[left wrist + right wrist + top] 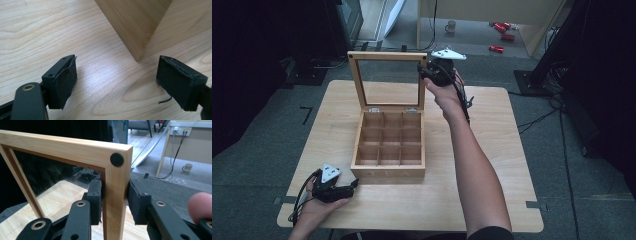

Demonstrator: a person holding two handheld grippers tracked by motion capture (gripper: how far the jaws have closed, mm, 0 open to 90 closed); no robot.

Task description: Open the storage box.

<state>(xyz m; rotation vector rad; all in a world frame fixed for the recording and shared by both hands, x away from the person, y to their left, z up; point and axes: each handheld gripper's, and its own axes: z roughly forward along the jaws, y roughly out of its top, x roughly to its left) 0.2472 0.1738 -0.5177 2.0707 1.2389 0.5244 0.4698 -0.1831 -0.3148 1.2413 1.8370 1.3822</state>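
So the wooden tea box (388,150) sat pretty much in the middle of the bench (492,190), with its nine little compartments all empty as far as I could see. The glass-paned lid (387,80) stood upright behind it on its hinges, and that was clearly the part being worked.

The right claw (115,202) was clamped on the lid's right-hand frame rail, just under the top corner where there's a small round felt bumper (117,159). One pad sat on the inside edge of the rail, the other on the outside, both pressed flat against the wood. Makes sense to grab up there: it's about as far from the hinges as you can get, so the lid swings with the least effort, and you're not touching the glass.

The left claw (117,82) was resting low on the bench by the box's front left corner (137,53), jaws spread wide with nothing between them, just bare wood grain. My guess is it was parked there ready to steady the box if the lid tugged it around, since a light box like that would slide easily.
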